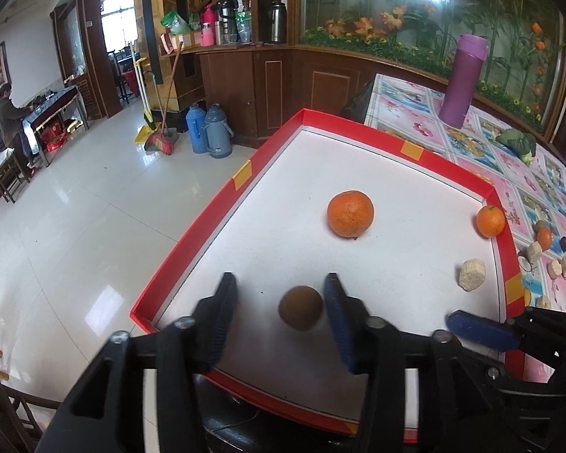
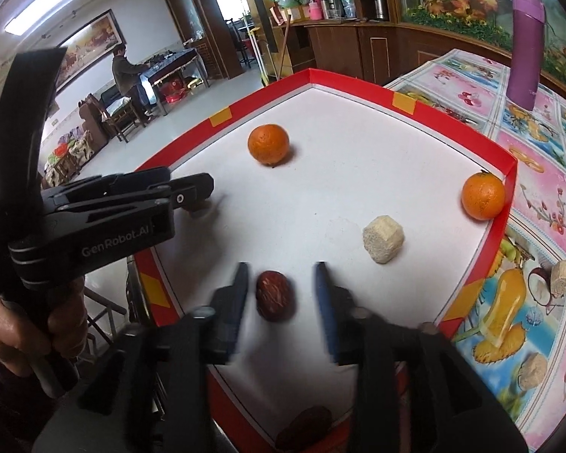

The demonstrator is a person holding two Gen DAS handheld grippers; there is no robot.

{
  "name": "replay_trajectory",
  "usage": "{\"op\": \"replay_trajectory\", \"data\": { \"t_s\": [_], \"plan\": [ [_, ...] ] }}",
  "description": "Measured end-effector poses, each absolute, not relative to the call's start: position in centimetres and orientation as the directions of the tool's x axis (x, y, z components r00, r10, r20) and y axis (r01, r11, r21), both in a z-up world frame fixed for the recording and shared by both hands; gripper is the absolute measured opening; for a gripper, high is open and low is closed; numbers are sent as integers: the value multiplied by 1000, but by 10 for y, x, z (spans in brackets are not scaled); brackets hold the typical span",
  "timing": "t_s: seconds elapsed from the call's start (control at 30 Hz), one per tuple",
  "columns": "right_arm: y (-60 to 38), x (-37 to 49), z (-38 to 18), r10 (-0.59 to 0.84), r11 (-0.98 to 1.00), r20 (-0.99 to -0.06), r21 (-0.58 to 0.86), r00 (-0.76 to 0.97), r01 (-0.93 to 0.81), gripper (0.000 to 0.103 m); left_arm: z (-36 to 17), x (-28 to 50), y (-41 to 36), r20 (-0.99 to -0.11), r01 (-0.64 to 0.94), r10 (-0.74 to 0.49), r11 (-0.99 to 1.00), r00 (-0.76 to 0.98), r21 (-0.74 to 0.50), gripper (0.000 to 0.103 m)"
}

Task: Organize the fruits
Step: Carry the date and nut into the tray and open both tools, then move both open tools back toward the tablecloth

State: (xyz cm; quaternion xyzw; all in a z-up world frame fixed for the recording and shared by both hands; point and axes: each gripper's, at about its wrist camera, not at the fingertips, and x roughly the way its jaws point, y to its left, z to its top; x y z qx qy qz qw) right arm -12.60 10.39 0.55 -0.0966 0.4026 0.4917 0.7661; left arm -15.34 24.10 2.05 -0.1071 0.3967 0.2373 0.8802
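A red-rimmed white tray [image 1: 192, 234] [image 2: 358, 88] holds the fruit. My left gripper [image 1: 279, 302] stands open low over the tray's near left part, with a blurred round brown fruit [image 1: 301, 307] between its fingers, close to the right one. My right gripper [image 2: 281, 283] is open too, and a wrinkled red date [image 2: 274, 300] lies on the tray floor between its fingers with gaps on both sides. A large orange [image 1: 351, 213] [image 2: 268, 143] sits mid-tray. A smaller orange [image 1: 490, 221] [image 2: 483, 196] rests in the far right corner, with a beige chunk [image 1: 471, 275] [image 2: 383, 239] nearby.
A hand [image 2: 30, 332] holds the left gripper's body [image 2: 94, 219] at the tray's left edge. A second dark date [image 2: 303, 428] shows below the tray's front rim. On the floral tablecloth stand a purple bottle [image 1: 464, 79] [image 2: 526, 49] and several beige chunks [image 2: 560, 277].
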Motion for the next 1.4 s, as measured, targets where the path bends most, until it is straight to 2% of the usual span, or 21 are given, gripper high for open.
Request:
{"op": "replay_trajectory", "data": {
  "t_s": [0.03,0.27,0.6,0.9,1.1,1.4],
  "plan": [
    [100,-125,8,683,504,-702,255,201,-825,59,21,-154,241,-748,-507,333,862,574,-5,58],
    [62,-114,31,743,524,-611,279,272,-805,60,24,-151,235,-754,-510,337,860,564,4,64],
    [-51,-54,39,678,702,-570,314,464,-639,60,30,-138,196,-754,-441,319,896,574,44,66],
    [-150,-16,31,526,845,-601,288,602,-450,60,44,-116,128,-744,-281,244,956,622,78,66],
    [-156,-2,16,447,881,-671,217,592,-420,59,46,-102,82,-747,-165,177,982,641,91,67],
    [-129,3,2,394,878,-723,114,567,-465,45,41,-92,47,-763,-68,118,993,636,97,67]
  ]
}}
